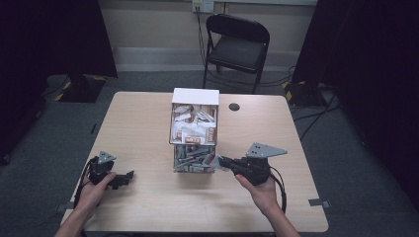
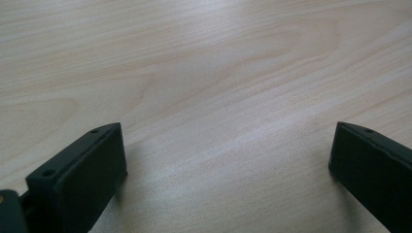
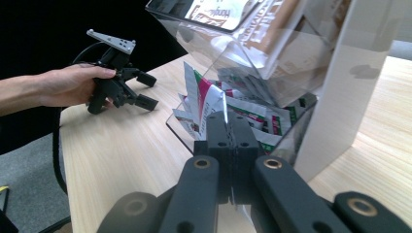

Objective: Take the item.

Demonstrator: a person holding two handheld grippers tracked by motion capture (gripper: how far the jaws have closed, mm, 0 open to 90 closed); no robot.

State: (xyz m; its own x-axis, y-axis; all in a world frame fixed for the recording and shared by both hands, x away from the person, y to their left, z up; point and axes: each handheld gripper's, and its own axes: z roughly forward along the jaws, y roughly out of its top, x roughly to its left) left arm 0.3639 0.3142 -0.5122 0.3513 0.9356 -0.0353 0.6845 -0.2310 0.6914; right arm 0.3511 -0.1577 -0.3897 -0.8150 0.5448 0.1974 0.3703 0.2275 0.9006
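A clear plastic dispenser [image 1: 195, 95] stands mid-table, its upper bin full of white and brown sachets [image 1: 193, 126]. Its lower tray [image 1: 179, 165] holds several white, red and green sachets. My right gripper [image 1: 221, 161] reaches the tray's right front corner. In the right gripper view its jaws [image 3: 228, 116] are shut on the edge of one red-and-green sachet [image 3: 203, 97], which stands up out of the tray. My left gripper [image 1: 127, 177] rests low on the table at the front left, open, with bare wood between its fingers [image 2: 77, 179]. The right gripper view shows it too [image 3: 148, 91].
A small black round object [image 1: 234, 106] lies on the table right of the dispenser. A black folding chair [image 1: 237, 44] stands behind the table. The dispenser's clear wall [image 3: 335, 92] rises close on the right of my right gripper. Bare wood [image 1: 148, 128] spreads left of the dispenser.
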